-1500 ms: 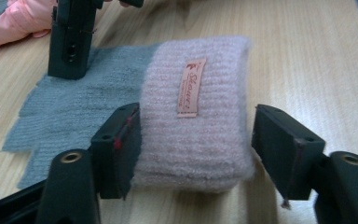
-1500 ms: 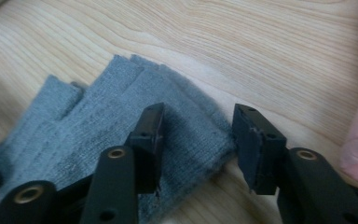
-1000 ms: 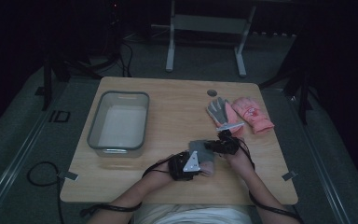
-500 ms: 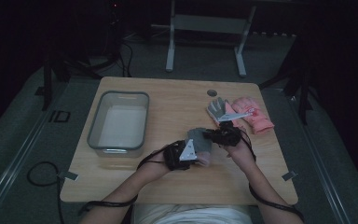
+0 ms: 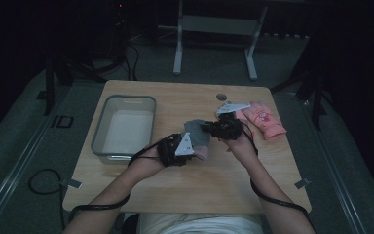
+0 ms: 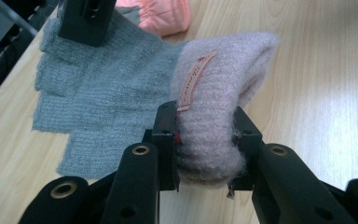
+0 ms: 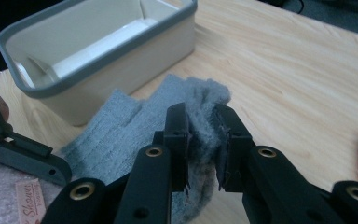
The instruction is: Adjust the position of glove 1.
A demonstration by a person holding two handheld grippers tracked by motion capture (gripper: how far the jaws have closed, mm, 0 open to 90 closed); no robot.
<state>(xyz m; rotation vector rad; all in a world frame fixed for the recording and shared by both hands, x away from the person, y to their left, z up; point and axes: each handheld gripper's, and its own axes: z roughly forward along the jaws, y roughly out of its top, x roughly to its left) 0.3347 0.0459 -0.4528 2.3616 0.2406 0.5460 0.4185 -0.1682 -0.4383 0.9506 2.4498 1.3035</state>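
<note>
wooden counter [image 5: 185, 190] spread under everything, mostly bare. toward its left, a grey-rimmed bin [image 5: 108, 152] with a pale, empty inside, seen close in the right gripper view [image 7: 98, 70]. near the far right edge, a pink glove [image 5: 265, 119] lying flat, well apart from the bin.

between bin and pink glove, at mid-counter: a grey knit glove [image 5: 198, 132] stretched between the two grippers, cuff end a fuzzy pale mauve [image 6: 216, 107] with a small sewn label [image 6: 195, 79]. lifted at both ends, with the finger end seeming to rest on the wood in the left gripper view [image 6: 93, 98].

left gripper [image 5: 181, 147]: jaws clenched on the mauve cuff, wool bulging between the pads [image 6: 204, 144]. right gripper [image 5: 220, 127]: jaws clenched on a bunched fold of the grey finger end [image 7: 204, 140].

judged step: carrying the glove across to the bin. to do it well:
- keep both grips firm, since knit slips and stretches.
- keep the two ends level and not pulled too taut, so the wool stays seated between the pads.
- clear the bin's grey rim before lowering, watching for any sagging middle that could snag on it.
- release only once over the bin's pale floor.
</note>
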